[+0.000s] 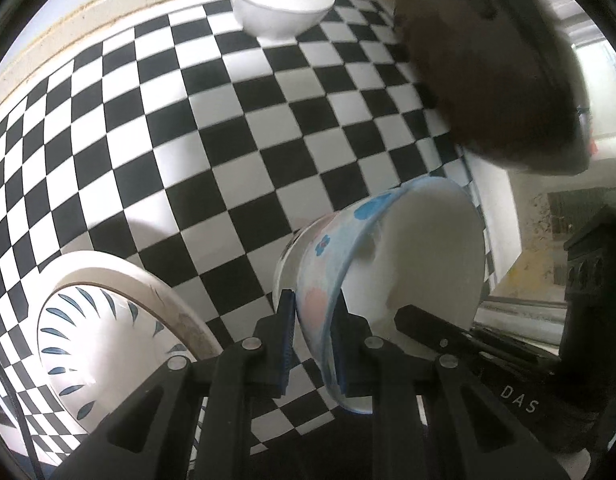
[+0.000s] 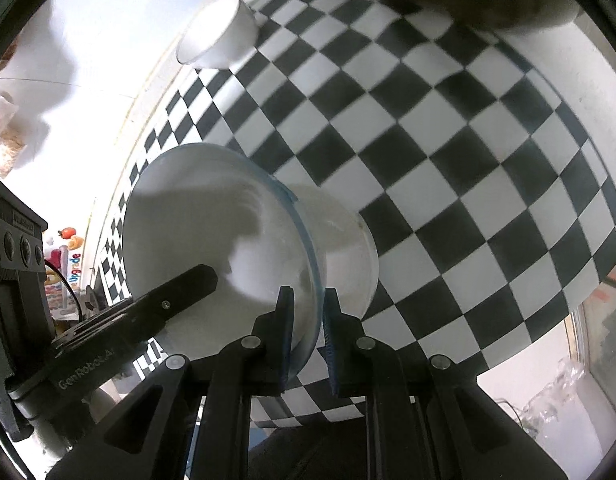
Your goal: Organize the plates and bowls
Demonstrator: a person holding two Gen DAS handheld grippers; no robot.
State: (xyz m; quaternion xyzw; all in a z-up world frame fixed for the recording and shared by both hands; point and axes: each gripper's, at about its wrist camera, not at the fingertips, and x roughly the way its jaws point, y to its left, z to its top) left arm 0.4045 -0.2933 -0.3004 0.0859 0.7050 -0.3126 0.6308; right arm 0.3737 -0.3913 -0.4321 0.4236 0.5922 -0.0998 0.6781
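Observation:
Both grippers hold one bowl by its rim above a checkered tablecloth. In the left wrist view my left gripper (image 1: pixel 314 328) is shut on the wall of the flower-patterned bowl (image 1: pixel 328 276), white inside; the right gripper's finger (image 1: pixel 428 326) reaches in from the right. In the right wrist view my right gripper (image 2: pixel 308 320) is shut on the opposite blue-edged rim of the same bowl (image 2: pixel 212 216), with the left gripper's finger (image 2: pixel 180 292) inside it. A plain white bowl (image 1: pixel 282 0) stands at the far table edge, also in the right wrist view (image 2: pixel 218 34). A blue-leaf plate (image 1: pixel 104 332) lies lower left.
The checkered cloth (image 1: pixel 228 128) covers the table. A dark blurred round object (image 1: pixel 488 68) hangs at upper right of the left wrist view. Clutter and a colourful package (image 2: pixel 64 272) sit left of the table in the right wrist view; clear glassware (image 2: pixel 548 404) is lower right.

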